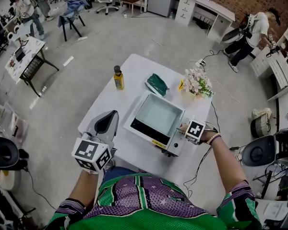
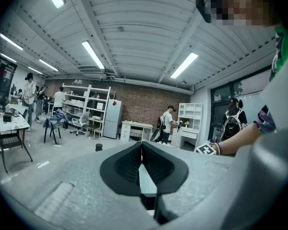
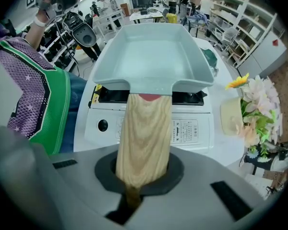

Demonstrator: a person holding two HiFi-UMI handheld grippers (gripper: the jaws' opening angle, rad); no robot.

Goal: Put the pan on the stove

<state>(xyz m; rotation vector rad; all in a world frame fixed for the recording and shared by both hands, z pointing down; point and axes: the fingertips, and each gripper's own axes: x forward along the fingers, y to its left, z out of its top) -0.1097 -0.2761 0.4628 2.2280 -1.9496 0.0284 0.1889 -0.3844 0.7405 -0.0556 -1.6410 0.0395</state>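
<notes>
The pan (image 1: 158, 115) lies level over the stove (image 1: 175, 145) on the counter (image 1: 103, 97). Its wooden handle (image 3: 146, 138) points right, straight into the right gripper (image 1: 185, 127), whose jaws clamp it. The left gripper (image 1: 107, 122) hovers aside, jaws closed and empty.

Pale teal square pan (image 1: 158, 115), empty and level, lies over the white tabletop stove (image 1: 169, 146), covering its burner; can't tell if it touches. Its wooden handle (image 3: 145, 138) is clamped in my right gripper (image 3: 143, 178).
</notes>
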